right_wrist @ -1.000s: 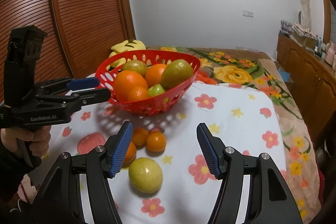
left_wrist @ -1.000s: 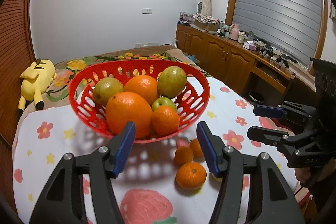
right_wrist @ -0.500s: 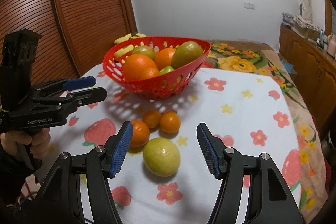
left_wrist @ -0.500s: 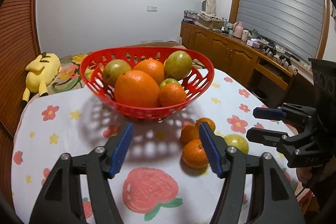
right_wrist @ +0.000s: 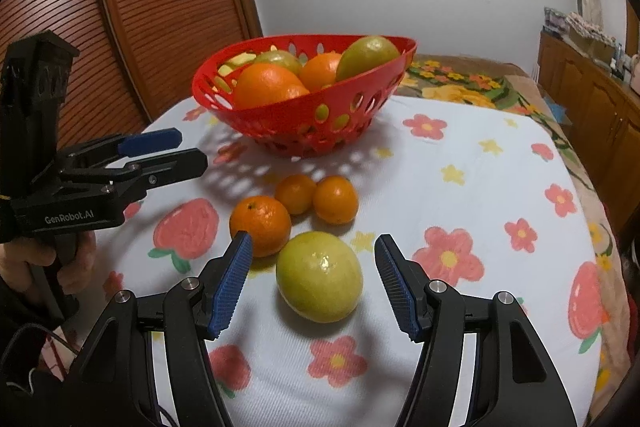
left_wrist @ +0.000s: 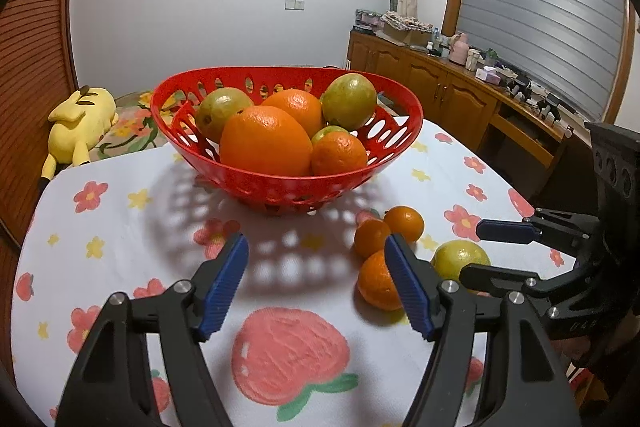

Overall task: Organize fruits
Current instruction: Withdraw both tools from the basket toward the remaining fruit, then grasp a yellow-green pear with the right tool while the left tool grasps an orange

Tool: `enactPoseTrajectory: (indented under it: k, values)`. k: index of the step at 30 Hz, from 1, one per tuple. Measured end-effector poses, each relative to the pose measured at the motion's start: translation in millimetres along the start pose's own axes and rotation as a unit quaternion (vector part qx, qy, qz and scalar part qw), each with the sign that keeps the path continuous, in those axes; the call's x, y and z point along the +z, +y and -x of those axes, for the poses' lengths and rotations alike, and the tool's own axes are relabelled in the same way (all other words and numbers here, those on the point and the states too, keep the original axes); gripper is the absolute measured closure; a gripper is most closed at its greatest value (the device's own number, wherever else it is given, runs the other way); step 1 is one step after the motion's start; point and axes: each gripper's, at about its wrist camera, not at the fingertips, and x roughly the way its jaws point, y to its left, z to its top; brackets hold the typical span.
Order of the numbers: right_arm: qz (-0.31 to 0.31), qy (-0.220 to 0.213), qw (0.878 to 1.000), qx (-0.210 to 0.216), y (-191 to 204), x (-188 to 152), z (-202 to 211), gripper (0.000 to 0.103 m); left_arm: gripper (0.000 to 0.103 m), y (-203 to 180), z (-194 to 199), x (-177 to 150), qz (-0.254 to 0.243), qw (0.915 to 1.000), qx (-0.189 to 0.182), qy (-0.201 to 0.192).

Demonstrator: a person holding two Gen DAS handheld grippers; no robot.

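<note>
On the counter point(right_wrist: 500, 155), yellow-green fruit point(right_wrist: 319, 275) sits between right gripper point(right_wrist: 312, 283) pads, untouched (released); basket point(right_wrist: 304, 131) at 12 o'clock. Left gripper point(left_wrist: 316, 283), just opening, empty; mandarin point(left_wrist: 376, 287) at 3. Step: approach. Next: close, lift.

Loose on the table point(right_wrist: 500, 167): three mandarins point(right_wrist: 260, 225) and one yellow-green citrus point(right_wrist: 319, 277). One red basket point(left_wrist: 280, 183) holds six fruits.
</note>
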Motion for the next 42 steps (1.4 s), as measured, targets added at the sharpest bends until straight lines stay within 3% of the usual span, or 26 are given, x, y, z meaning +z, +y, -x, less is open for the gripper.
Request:
enactPoseTrajectory:
  k: [13, 16, 17, 42]
  values:
    - [-0.012, 0.030, 0.999, -0.002, -3.4, -10.3, -17.7, 0.038, 0.032, -4.6, -9.6, -1.9, 0.004, 0.9996, -0.021, 0.016]
    - [-0.014, 0.041, 0.999, -0.002, -4.0, -12.4, -22.8, 0.046, 0.032, -7.1, -12.2, -2.4, 0.004, 0.9995, -0.023, 0.021]
    - [-0.016, 0.040, 0.999, 0.004, -4.3, -13.0, -23.3, 0.050, 0.032, -8.2, -13.0, -2.6, 0.004, 0.9995, -0.023, 0.023]
    - [-0.023, 0.005, 1.000, -0.010, -15.9, -38.4, 13.0, 0.050, 0.033, -49.2, -37.3, -5.7, -0.029, 0.9961, -0.051, 0.066]
